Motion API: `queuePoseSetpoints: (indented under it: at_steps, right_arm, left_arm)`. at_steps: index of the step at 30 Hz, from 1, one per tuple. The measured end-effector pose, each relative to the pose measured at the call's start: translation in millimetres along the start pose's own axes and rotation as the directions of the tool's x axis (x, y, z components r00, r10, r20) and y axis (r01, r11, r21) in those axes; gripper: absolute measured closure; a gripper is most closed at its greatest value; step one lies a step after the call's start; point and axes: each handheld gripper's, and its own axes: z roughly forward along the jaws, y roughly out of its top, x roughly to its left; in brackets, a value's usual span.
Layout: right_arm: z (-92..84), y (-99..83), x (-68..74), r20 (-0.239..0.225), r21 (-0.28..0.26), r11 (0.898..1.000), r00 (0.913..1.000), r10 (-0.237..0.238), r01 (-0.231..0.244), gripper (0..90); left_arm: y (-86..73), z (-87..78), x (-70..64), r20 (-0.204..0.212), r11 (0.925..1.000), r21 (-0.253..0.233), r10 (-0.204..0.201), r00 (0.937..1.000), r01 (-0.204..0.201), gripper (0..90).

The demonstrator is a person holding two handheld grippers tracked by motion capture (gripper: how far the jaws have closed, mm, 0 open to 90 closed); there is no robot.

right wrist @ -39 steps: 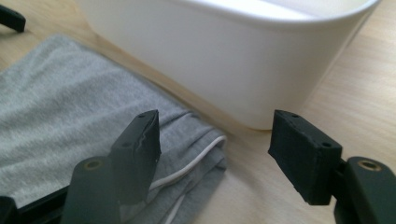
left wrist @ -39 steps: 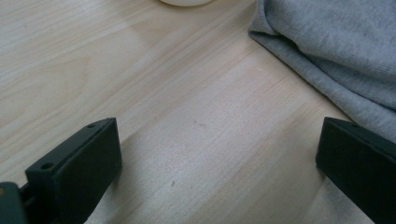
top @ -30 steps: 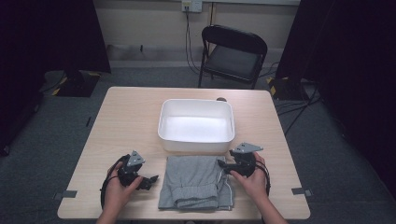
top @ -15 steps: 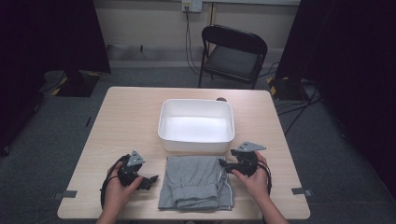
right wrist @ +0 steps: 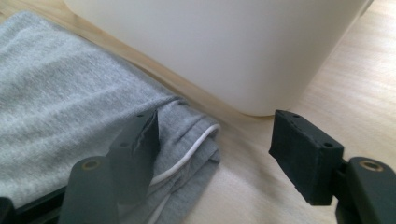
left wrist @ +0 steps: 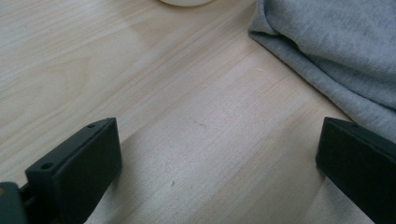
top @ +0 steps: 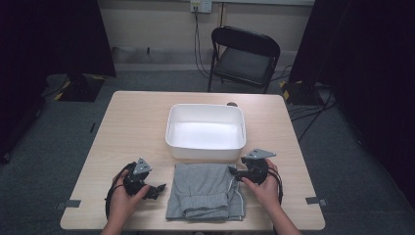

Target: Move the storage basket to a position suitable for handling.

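Resting low on the pale wooden table [top: 132, 127], two black two-jaw grippers flanking a folded grey sweat garment with a white drawstring [top: 204, 191]. Left gripper [top: 157, 189] lying just beside the cloth's left edge, jaws spread wide over bare wood, nothing between them, as its own view makes plain. Right gripper [top: 233, 171] sitting at the garment's far right corner, jaws likewise spread, one pad [right wrist: 140, 140] lying against the bunched hem, the other over bare wood, pinching nothing. Garment lying flat and neatly folded at the near edge of the table, just short of the white rectangular plastic tub [top: 205, 131].

Judging by the layout: folding apparently finished, lifting not yet started, transfer into the empty tub seemingly remaining, with both corners needing to be pinched first.

Standing directly in the path, the tub's near wall [right wrist: 224, 51], close against the cloth and calling for a clear lift over the rim. Lying just behind the tub, a small dark object [top: 231, 104], too small to identify. Standing beyond the table, a black folding chair [top: 244, 54], dark curtains and trailing cables.
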Motion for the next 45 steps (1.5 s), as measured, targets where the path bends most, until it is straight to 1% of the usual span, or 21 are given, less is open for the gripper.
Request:
queuePoseSetpoints:
  at_steps: [2,7,9,10,12,15,16,17,18,19,23,24,25,27,29,31,34,37,40,43,45]
  right_arm:
    - [1.7,-1.9,-0.4,-0.004,-0.002,1.000,1.0000,-0.002,0.002,32.7]
    - [3.6,-4.2,3.7,0.015,-0.014,0.999,0.9985,-0.052,0.052,33.8]
    - [4.5,-5.1,4.5,0.017,-0.019,0.999,0.9986,-0.050,0.050,33.9]
    - [5.1,-5.9,3.8,0.010,-0.022,0.999,0.9990,-0.044,0.044,33.8]
    - [5.7,-7.3,1.2,-0.009,-0.020,1.000,1.0000,-0.001,0.001,33.9]
    - [6.1,-7.3,2.2,-0.009,-0.015,1.000,1.0000,0.003,-0.003,34.3]
    - [6.5,-7.4,1.8,-0.016,-0.009,1.000,0.9995,0.027,-0.027,34.8]
    - [7.1,-7.4,1.1,-0.030,-0.001,0.999,0.9986,0.043,-0.043,37.3]
    - [7.4,-7.5,0.5,-0.047,0.002,0.999,0.9974,0.054,-0.054,41.9]
    - [7.5,-7.6,-0.1,-0.073,0.004,0.998,0.9954,0.062,-0.062,43.8]
    - [7.9,-7.4,1.0,-0.084,0.005,0.999,0.9953,0.048,-0.048,47.5]
    - [7.9,-7.4,1.4,-0.086,0.006,0.999,0.9952,0.047,-0.047,51.4]
    - [8.2,-7.4,1.4,-0.113,0.006,0.999,0.9926,0.044,-0.044,54.6]
    - [8.5,-7.4,1.1,-0.117,0.010,0.998,0.9916,0.055,-0.054,55.3]
    - [8.8,-7.3,0.2,-0.131,0.014,0.998,0.9894,0.063,-0.062,56.4]
    - [8.7,-7.4,0.6,-0.133,0.014,0.998,0.9890,0.064,-0.063,58.6]
    - [8.3,-7.6,1.8,-0.134,0.009,0.998,0.9893,0.057,-0.057,63.0]
    - [7.3,-6.2,7.4,-0.108,0.005,1.000,0.9940,0.013,-0.012,68.5]
    - [6.6,-5.3,11.4,-0.085,0.004,1.000,0.9962,-0.015,0.016,70.6]
    - [6.2,-5.3,12.6,-0.080,0.003,1.000,0.9965,-0.022,0.023,71.4]
    - [6.2,-4.9,14.0,-0.072,0.002,0.999,0.9966,-0.039,0.039,71.7]
  left_arm:
    - [0.0,0.0,0.0,0.000,1.0000,0.000,0.000,1.0000,0.000,0.0]
    - [0.0,0.0,0.0,0.000,1.0000,0.000,0.000,1.0000,0.000,0.0]
    - [0.0,0.0,0.0,0.000,1.0000,0.000,0.000,1.0000,0.000,0.0]
    - [0.0,0.0,0.0,0.000,1.0000,0.000,0.000,1.0000,0.000,0.0]
    - [0.0,0.0,0.0,0.000,1.0000,0.000,0.000,1.0000,0.000,0.0]
    - [0.0,0.0,-0.1,0.000,1.0000,0.000,0.000,1.0000,0.000,0.0]
    - [-0.1,0.0,0.0,0.000,1.0000,0.000,0.000,1.0000,0.000,0.0]
    - [0.0,0.0,-0.1,0.000,1.0000,0.000,0.000,1.0000,0.000,0.0]
    - [0.0,0.0,0.0,0.000,1.0000,0.000,0.000,1.0000,0.000,0.0]
    - [0.0,0.0,0.0,0.000,1.0000,0.000,0.000,1.0000,0.000,0.0]
    - [-0.1,-0.1,-0.2,-0.001,1.0000,0.000,0.000,1.0000,0.000,0.0]
    - [-0.1,-0.1,-0.4,-0.002,1.0000,0.000,-0.001,1.0000,0.001,0.0]
    - [-0.1,-0.2,-0.4,-0.004,1.0000,0.000,0.001,1.0000,-0.001,0.0]
    - [-0.1,-0.2,-0.8,-0.005,1.0000,0.000,-0.001,1.0000,0.001,0.0]
    - [-0.1,-0.2,-0.8,-0.006,1.0000,0.000,-0.001,1.0000,0.001,0.0]
    - [-0.2,-0.2,-1.0,-0.006,1.0000,0.000,-0.003,1.0000,0.003,0.0]
    - [-0.1,-0.4,-0.9,-0.010,1.0000,0.001,-0.001,0.9999,0.001,0.0]
    - [0.0,-0.5,-1.3,-0.021,1.0000,0.002,-0.009,0.9997,0.009,0.0]
    - [-0.1,-0.5,-1.5,-0.025,0.9999,0.002,-0.014,0.9996,0.014,0.0]
    - [0.2,-0.3,-1.8,-0.030,0.9999,0.002,-0.016,0.9994,0.016,0.0]
    - [0.2,-0.3,-1.9,-0.030,0.9998,0.002,-0.017,0.9994,0.017,0.0]
